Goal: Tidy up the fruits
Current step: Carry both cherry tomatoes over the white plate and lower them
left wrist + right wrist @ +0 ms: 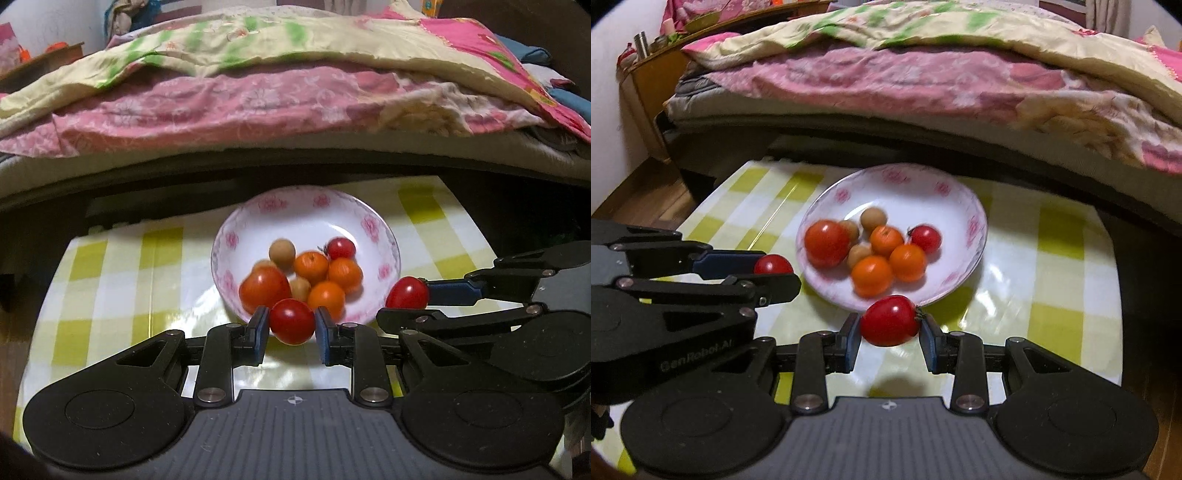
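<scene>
A white plate with pink flowers (314,210) (923,192) sits on the checked table and holds a big tomato (264,288) (826,242), three small oranges (312,266) (885,240), brown longans (282,253) (873,218) and a cherry tomato (341,248) (926,238). My left gripper (291,325) is shut on a red cherry tomato (291,320) at the plate's near rim; it shows in the right wrist view (772,264). My right gripper (890,326) is shut on another red cherry tomato (889,319), just short of the plate's near rim, seen also in the left wrist view (408,293).
The table has a yellow and white checked cloth (122,280) (1052,266). A bed with pink and yellow bedding (258,92) (923,74) runs along the far side. A wooden shelf (657,70) stands at the far left.
</scene>
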